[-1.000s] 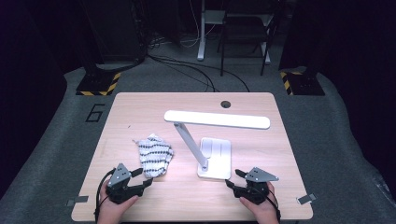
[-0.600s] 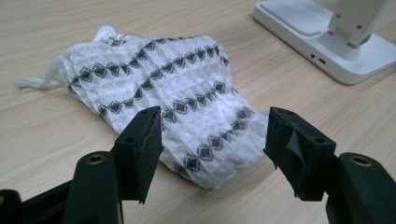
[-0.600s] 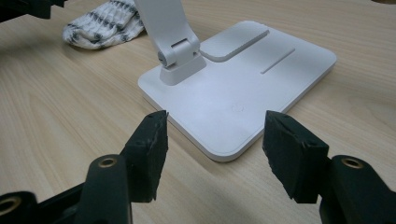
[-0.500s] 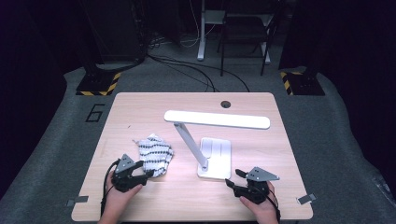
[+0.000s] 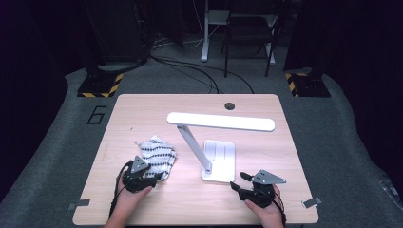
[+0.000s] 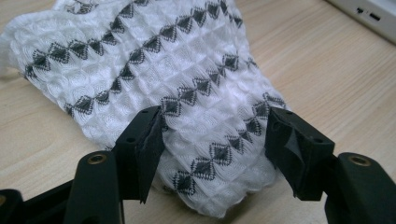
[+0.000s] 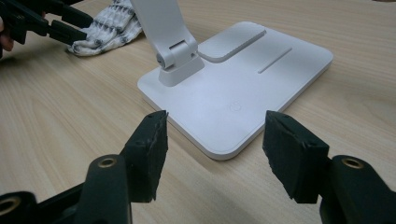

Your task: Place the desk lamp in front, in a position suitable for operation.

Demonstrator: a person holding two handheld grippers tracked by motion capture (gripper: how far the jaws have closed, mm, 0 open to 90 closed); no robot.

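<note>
We find the left gripper (image 6: 215, 140) over the near end of the patterned cloth (image 6: 163, 70), jaws just narrowed slightly yet spread clear of the fabric, cloth lying on the table (image 5: 294, 142) left of the white lamp (image 5: 219, 159), right gripper (image 7: 212, 140) parted before the lamp's base.

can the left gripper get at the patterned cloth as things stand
Probably yes. The left gripper has its jaws open astride the near end of the patterned cloth, and they have just been closing. Nothing lies between them; the lamp base sits off to the side.
</note>
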